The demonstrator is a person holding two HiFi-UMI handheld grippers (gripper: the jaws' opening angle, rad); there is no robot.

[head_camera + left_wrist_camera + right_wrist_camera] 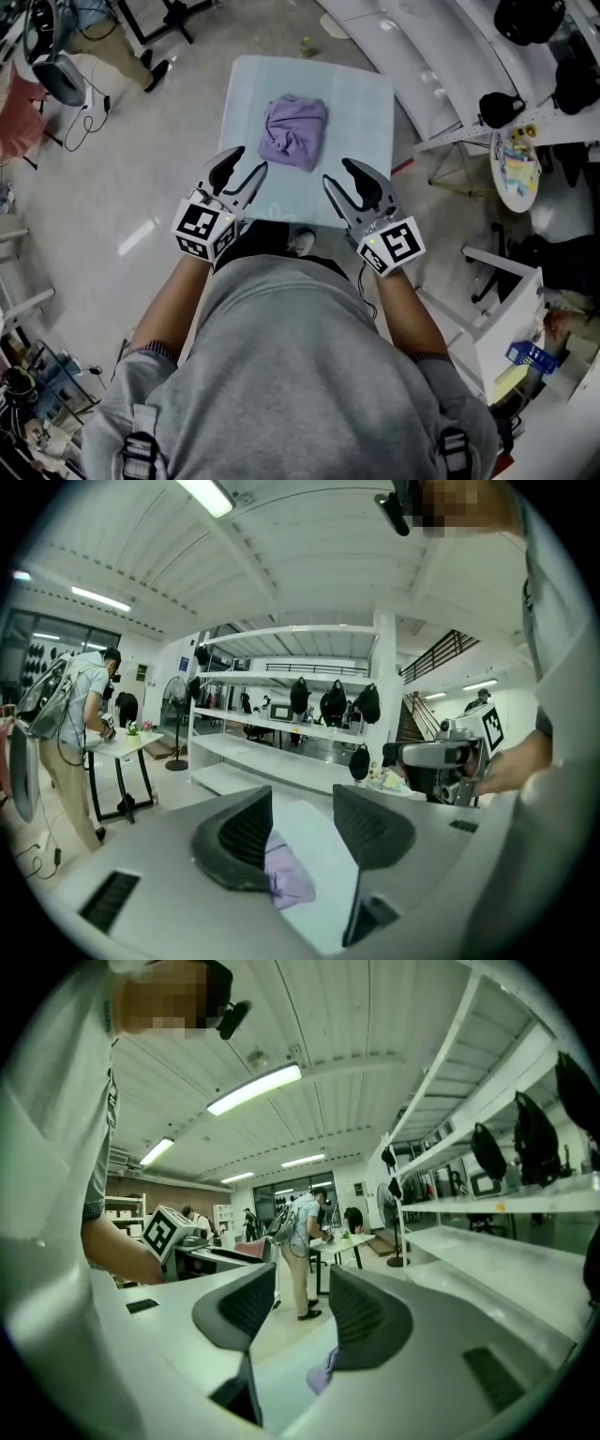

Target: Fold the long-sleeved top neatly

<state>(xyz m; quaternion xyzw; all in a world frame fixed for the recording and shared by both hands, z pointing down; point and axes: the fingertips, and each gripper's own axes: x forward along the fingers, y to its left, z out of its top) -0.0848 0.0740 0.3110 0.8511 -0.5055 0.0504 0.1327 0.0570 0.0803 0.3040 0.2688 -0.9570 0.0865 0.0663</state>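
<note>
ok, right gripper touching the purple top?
Apart. The right gripper view shows the right gripper with open, empty jaws raised above the table; the purple top lies beyond them.

The long-sleeved top [293, 131] is a plain, soft lilac purple. The bench [370, 94] under it is pale mint, perhaps with a faint grid of lighter lines, though glare makes that hard to confirm. The left gripper [248, 166] and right gripper [338, 173] have dark grey, almost black jaws with ribbed pads [246, 832] on light grey bodies. Their marker cubes [204, 230] are white with bold black squares. The person's shirt [291, 366] is mid grey — the floor [141, 159] a paler, slightly mottled grey. A small box [532, 356] at the right edge is bright blue.
</note>
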